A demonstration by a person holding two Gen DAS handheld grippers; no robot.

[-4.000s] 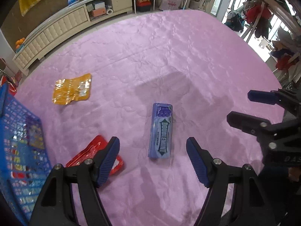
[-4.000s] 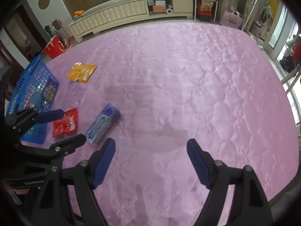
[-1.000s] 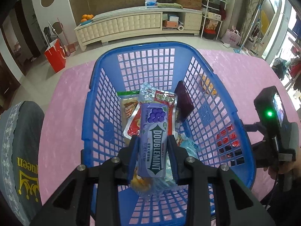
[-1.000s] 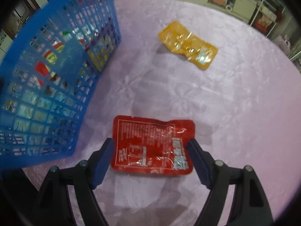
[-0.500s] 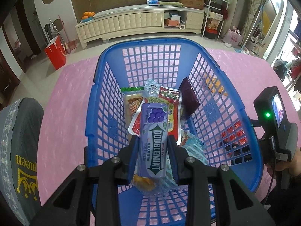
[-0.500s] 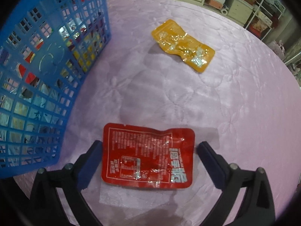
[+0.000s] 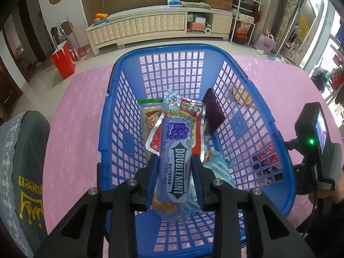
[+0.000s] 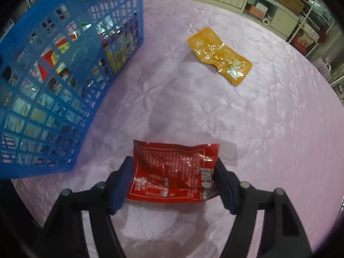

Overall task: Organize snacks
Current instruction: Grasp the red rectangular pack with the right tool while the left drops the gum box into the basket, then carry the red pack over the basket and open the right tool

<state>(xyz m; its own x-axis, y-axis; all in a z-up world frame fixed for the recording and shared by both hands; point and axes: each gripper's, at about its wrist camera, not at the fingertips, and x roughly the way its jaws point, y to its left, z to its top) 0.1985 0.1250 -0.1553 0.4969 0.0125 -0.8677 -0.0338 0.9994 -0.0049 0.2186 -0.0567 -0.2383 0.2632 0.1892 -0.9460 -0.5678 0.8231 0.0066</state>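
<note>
In the left wrist view, the left tongs (image 7: 174,172) pinch a purple Doublemint gum pack (image 7: 176,159) by its long sides, the pack upright along the fingers and held above the inside of the blue basket (image 7: 266,129). Under it the basket holds several snacks: a red and green pouch (image 7: 189,111), a dark purple packet (image 7: 214,111) leaning against the right wall, a green-topped bag (image 7: 150,109) and clear wrappers (image 7: 217,167). The basket stands on the pink worktop (image 7: 75,118). At the right edge a hand (image 7: 326,195) holds the other tool, its green light on. In the right wrist view, the right tongs (image 8: 172,178) straddle a red snack pouch (image 8: 174,169) lying on the worktop just beside the basket wall (image 8: 64,86); their jaws have just been closing, both blue pads meet the pouch's short edges, and the pouch buckles between them, its far edge raised off the cloth. An orange pouch (image 8: 219,56) lies flat further off, well apart from the red one and to the right of the basket.
</note>
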